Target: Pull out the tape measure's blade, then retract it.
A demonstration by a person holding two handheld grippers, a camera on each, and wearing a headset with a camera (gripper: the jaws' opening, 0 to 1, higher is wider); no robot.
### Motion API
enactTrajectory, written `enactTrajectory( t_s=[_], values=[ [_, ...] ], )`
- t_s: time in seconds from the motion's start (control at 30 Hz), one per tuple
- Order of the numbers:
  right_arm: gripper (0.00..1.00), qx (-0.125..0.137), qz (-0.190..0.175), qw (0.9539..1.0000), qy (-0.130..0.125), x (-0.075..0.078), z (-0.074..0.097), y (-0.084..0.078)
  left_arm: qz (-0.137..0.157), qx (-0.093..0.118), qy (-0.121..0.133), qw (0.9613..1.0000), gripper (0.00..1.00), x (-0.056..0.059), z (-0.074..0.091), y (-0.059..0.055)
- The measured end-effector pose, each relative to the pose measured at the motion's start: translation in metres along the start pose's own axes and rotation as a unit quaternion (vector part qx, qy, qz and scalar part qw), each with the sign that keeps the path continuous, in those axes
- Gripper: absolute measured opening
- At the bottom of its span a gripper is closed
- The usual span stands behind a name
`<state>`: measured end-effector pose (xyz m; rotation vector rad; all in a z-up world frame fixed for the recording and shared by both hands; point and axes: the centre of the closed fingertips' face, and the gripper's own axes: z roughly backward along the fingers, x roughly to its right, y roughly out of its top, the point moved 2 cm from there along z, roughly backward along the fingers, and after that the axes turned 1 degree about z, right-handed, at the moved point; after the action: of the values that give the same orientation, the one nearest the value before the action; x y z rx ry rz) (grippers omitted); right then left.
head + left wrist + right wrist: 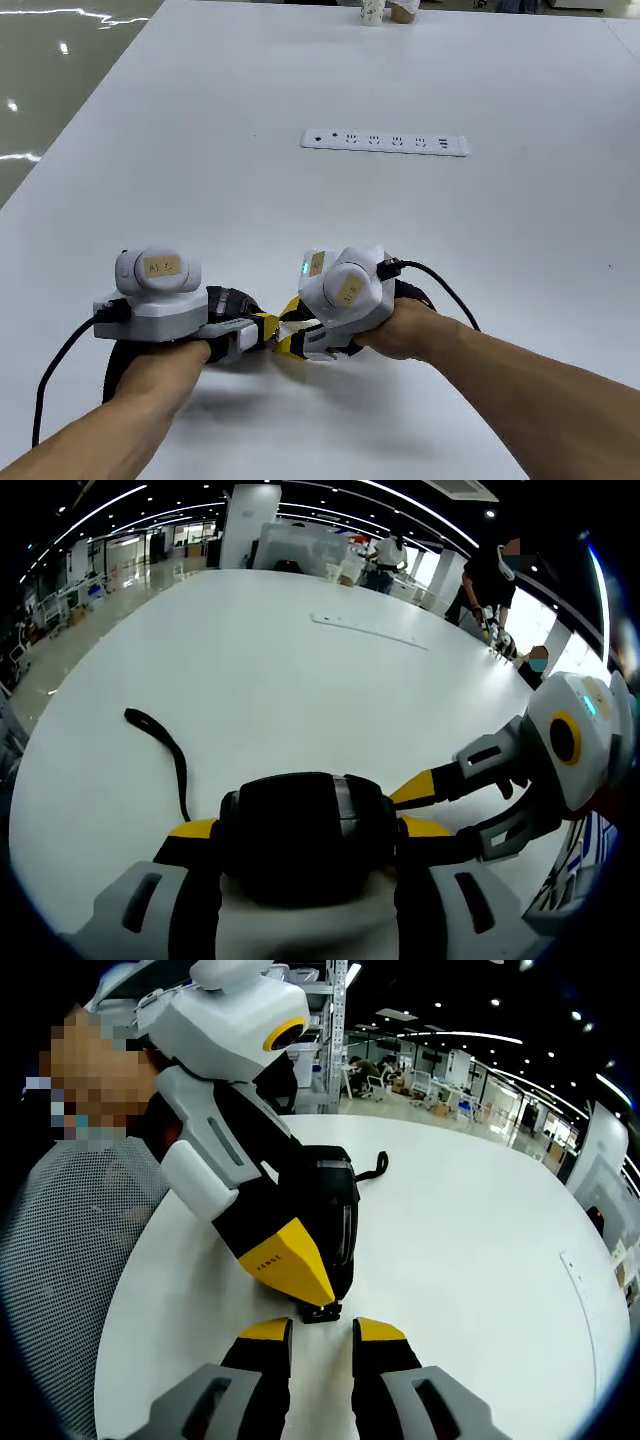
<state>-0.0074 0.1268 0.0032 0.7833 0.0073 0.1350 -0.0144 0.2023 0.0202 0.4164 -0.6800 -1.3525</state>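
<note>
A black tape measure (pixel 300 825) sits clamped between the yellow-tipped jaws of my left gripper (pixel 306 852), and its black wrist strap (pixel 165 755) trails over the white table. In the head view the left gripper (pixel 258 328) holds the tape measure (pixel 232 300) low and centre. My right gripper (pixel 292 332) faces it from the right. In the right gripper view the tape measure (pixel 328 1210) stands straight ahead. Its small blade hook (pixel 322 1312) lies just in front of the gap between the jaws of the right gripper (pixel 322 1338), which stand apart. No blade length shows outside the case.
A white power strip (pixel 385 141) lies across the middle of the white table (pixel 300 200). Paper cups (pixel 373 12) stand at the far edge. A person's mesh-backed chair (pixel 70 1240) is beside the table, and people stand beyond the far side (pixel 490 575).
</note>
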Motion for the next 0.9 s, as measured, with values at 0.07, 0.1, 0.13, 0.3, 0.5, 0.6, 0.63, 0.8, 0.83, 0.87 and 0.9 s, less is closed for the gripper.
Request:
enactTrajectory(
  t_s=[0.07,0.1,0.13,0.3,0.5,0.6,0.63,0.8,0.83,0.87,0.9],
  values=[
    [0.22,0.000,-0.005,1.0000,0.000,-0.001,0.003,-0.002,-0.001,0.001,-0.002,1.0000,0.67,0.000,0.001,0.000],
    [0.23,-0.001,-0.005,1.0000,-0.003,-0.001,0.004,-0.003,-0.005,0.000,-0.003,1.0000,0.67,0.001,0.001,0.000],
    [0.23,0.000,-0.006,1.0000,-0.004,-0.001,0.005,-0.004,-0.007,0.000,-0.004,1.0000,0.68,0.001,0.001,0.001],
    [0.27,0.003,-0.015,0.9998,-0.011,-0.001,0.013,-0.006,-0.022,0.000,-0.011,0.9997,0.71,0.002,0.002,0.001],
    [0.32,0.003,-0.031,0.9993,-0.020,-0.002,0.022,-0.013,-0.047,0.005,-0.018,0.9987,0.74,0.002,0.009,0.001],
    [0.34,0.005,-0.037,0.9990,-0.024,-0.003,0.026,-0.015,-0.055,0.006,-0.021,0.9982,0.75,0.002,0.011,0.001],
    [0.34,0.007,-0.040,0.9989,-0.026,-0.003,0.028,-0.016,-0.059,0.007,-0.023,0.9980,0.75,0.002,0.013,0.001],
    [0.37,0.009,-0.047,0.9983,-0.032,-0.005,0.036,-0.021,-0.072,0.011,-0.034,0.9968,0.76,0.006,0.018,0.000],
    [0.38,0.008,-0.049,0.9982,-0.034,-0.004,0.038,-0.023,-0.076,0.013,-0.037,0.9964,0.76,0.007,0.019,0.000],
    [0.38,0.009,-0.049,0.9981,-0.036,-0.004,0.040,-0.024,-0.076,0.013,-0.038,0.9963,0.77,0.007,0.020,0.000],
    [0.38,0.009,-0.052,0.9979,-0.037,-0.004,0.041,-0.024,-0.078,0.012,-0.040,0.9961,0.77,0.008,0.020,-0.001]
  ],
)
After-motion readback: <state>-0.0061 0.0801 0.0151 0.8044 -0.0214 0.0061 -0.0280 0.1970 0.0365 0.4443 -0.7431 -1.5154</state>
